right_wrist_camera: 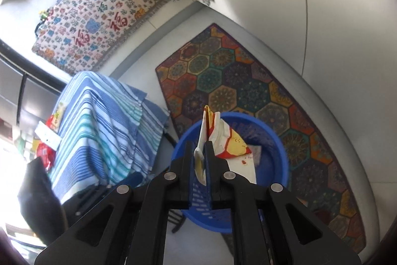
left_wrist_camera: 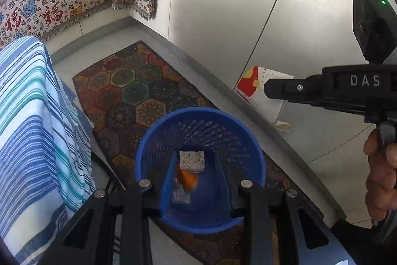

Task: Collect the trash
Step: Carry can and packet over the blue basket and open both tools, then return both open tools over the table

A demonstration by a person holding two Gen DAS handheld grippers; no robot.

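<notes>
A blue perforated bin (left_wrist_camera: pixel 201 113) stands on a patterned rug. My left gripper (left_wrist_camera: pixel 194 178) hangs open above it; a blurred orange scrap (left_wrist_camera: pixel 187 179) is between the fingers, over the bin, and a pale square packet (left_wrist_camera: pixel 192 160) lies inside. My right gripper (right_wrist_camera: pixel 201 155) is shut on a white, red and yellow wrapper (right_wrist_camera: pixel 233 143), held above the bin (right_wrist_camera: pixel 280 150). In the left wrist view the right gripper (left_wrist_camera: pixel 266 88) shows at the right with the wrapper (left_wrist_camera: pixel 255 88) hanging from it.
The hexagon-patterned rug (left_wrist_camera: pixel 139 88) lies along the white wall. A blue striped cloth (right_wrist_camera: pixel 104 126) covers a piece of furniture left of the bin. A patterned throw (right_wrist_camera: pixel 99 16) covers a sofa behind. Red packets (right_wrist_camera: pixel 44 153) lie far left.
</notes>
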